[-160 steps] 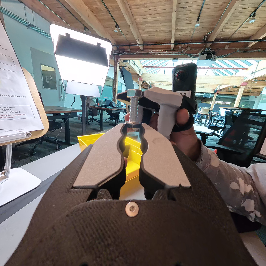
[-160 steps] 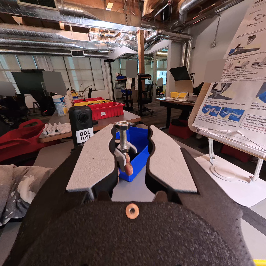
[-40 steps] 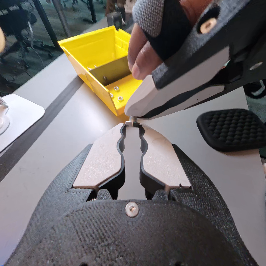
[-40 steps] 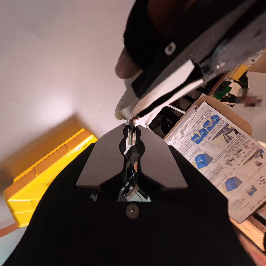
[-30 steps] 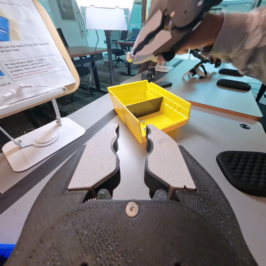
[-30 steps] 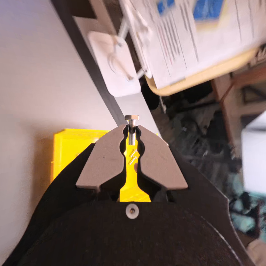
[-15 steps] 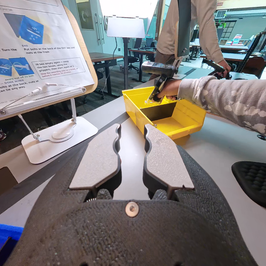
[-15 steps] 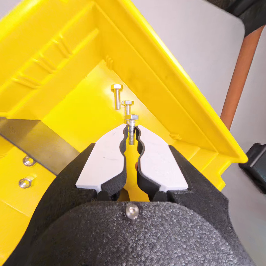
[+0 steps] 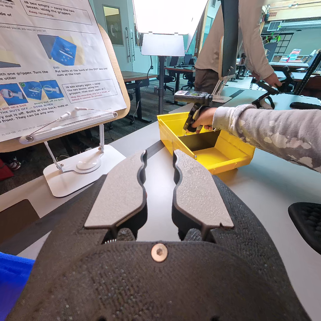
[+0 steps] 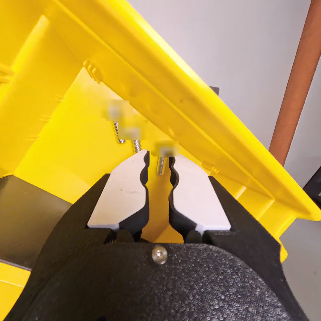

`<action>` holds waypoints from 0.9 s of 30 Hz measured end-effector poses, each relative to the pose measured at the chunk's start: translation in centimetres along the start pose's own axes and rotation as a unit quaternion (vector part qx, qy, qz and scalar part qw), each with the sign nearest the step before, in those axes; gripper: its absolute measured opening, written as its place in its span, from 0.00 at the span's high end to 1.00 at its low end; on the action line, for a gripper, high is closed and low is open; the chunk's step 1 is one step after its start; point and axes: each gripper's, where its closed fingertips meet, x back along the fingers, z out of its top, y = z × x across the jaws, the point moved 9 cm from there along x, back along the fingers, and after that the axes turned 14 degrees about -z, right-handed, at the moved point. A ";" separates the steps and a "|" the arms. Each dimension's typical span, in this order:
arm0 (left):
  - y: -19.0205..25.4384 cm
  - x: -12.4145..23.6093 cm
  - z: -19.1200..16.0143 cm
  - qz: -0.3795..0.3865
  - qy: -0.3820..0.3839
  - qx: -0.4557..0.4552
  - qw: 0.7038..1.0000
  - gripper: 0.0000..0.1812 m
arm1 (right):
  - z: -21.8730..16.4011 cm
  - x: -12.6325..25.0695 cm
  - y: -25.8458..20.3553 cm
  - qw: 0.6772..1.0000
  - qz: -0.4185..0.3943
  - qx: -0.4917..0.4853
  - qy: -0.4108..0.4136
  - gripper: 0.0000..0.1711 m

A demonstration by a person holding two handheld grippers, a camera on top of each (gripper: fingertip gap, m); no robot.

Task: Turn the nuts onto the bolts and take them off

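In the left wrist view the left gripper (image 9: pixel 159 154) hangs released and empty above the grey table (image 9: pixel 260 187), short of the yellow bin (image 9: pixel 231 161); beyond it the right gripper (image 9: pixel 186 129) dips into the bin's far compartment, behind the dark divider (image 9: pixel 199 141); an instruction stand (image 9: pixel 74 166) sits left of the bin. In the right wrist view the right gripper (image 10: pixel 159 154) is parted inside the bin (image 10: pixel 173 97); a bolt (image 10: pixel 161 165) lies on the bin floor between its tips, gripped by neither; two more bolts (image 10: pixel 136 145) lie just beyond, near the bin wall.
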 end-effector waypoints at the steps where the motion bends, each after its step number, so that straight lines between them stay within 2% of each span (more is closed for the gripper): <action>1: 0.0 0.1 0.1 0.002 0.001 -0.001 1.000 0.84 | 0.2 0.6 0.0 1.000 0.004 -0.002 0.013 0.87; 5: -0.4 0.5 0.4 0.010 0.006 -0.002 1.000 0.84 | 0.9 5.7 -0.1 0.991 0.041 -0.003 0.124 0.86; 8: -1.3 1.4 0.7 0.030 0.008 -0.005 1.000 0.84 | 0.0 12.1 -0.8 0.959 0.085 -0.017 0.271 0.86; 12: -3.2 3.4 1.1 0.062 0.019 0.011 0.998 0.84 | -5.0 20.9 -3.2 0.887 0.152 -0.026 0.435 0.85; 15: -5.7 5.5 1.1 0.108 -0.020 0.028 0.993 0.84 | -10.5 25.0 -5.6 0.848 0.200 -0.018 0.490 0.85; 18: -9.7 8.0 0.9 0.164 -0.071 0.059 0.982 0.83 | -16.3 26.7 -7.7 0.828 0.221 0.006 0.516 0.85; 22: -16.6 10.9 -0.4 0.232 -0.181 0.102 0.950 0.83 | -22.5 26.6 -10.1 0.818 0.216 0.025 0.532 0.85; 25: -21.3 12.3 -3.2 0.252 -0.266 0.174 0.914 0.81 | -26.0 25.7 -11.6 0.817 0.219 0.020 0.532 0.83; 27: -23.6 12.8 -5.6 0.250 -0.292 0.246 0.890 0.79 | -28.0 25.1 -12.4 0.818 0.226 0.007 0.528 0.82</action>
